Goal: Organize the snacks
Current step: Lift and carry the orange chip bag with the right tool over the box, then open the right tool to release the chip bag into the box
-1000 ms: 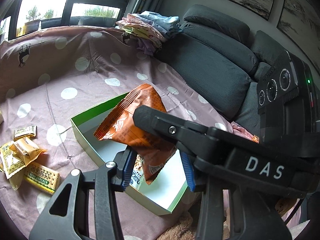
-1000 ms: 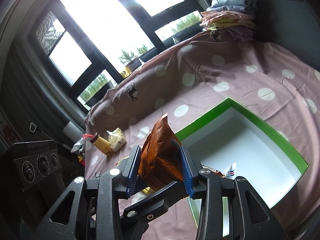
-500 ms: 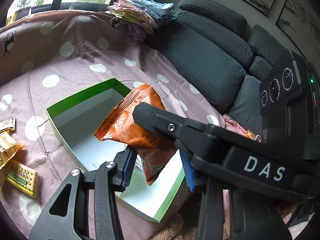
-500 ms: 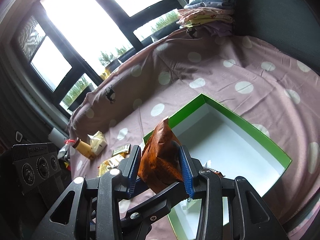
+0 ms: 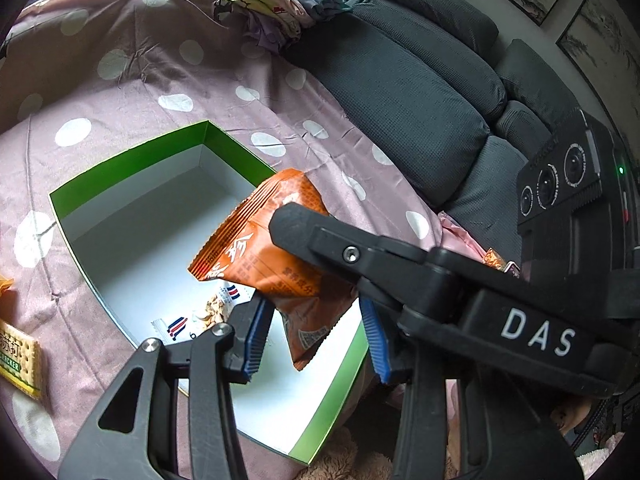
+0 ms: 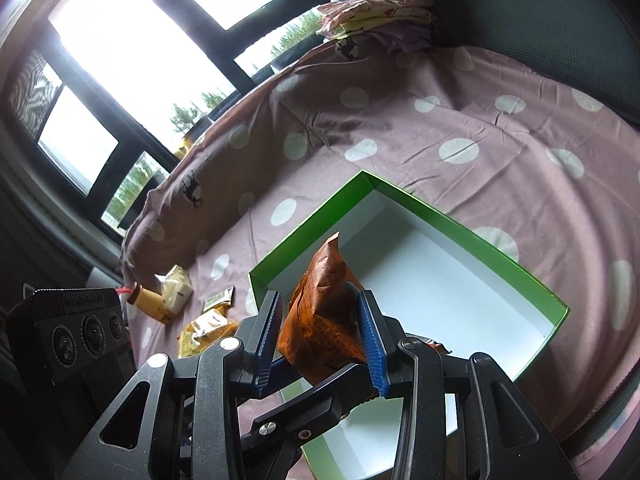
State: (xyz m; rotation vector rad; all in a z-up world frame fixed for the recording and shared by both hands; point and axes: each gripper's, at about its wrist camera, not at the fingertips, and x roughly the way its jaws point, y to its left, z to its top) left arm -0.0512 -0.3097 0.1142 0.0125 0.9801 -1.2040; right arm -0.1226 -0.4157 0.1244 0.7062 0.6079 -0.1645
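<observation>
Both tools meet above the green box (image 6: 460, 216): the right tool (image 6: 320, 336) pinches the orange snack bag (image 6: 324, 320), the left tool (image 5: 316, 332) spread apart.

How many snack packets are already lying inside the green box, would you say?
1 that I can see: a white packet on the green box floor, partly behind the left gripper. Others may be hidden.
</observation>
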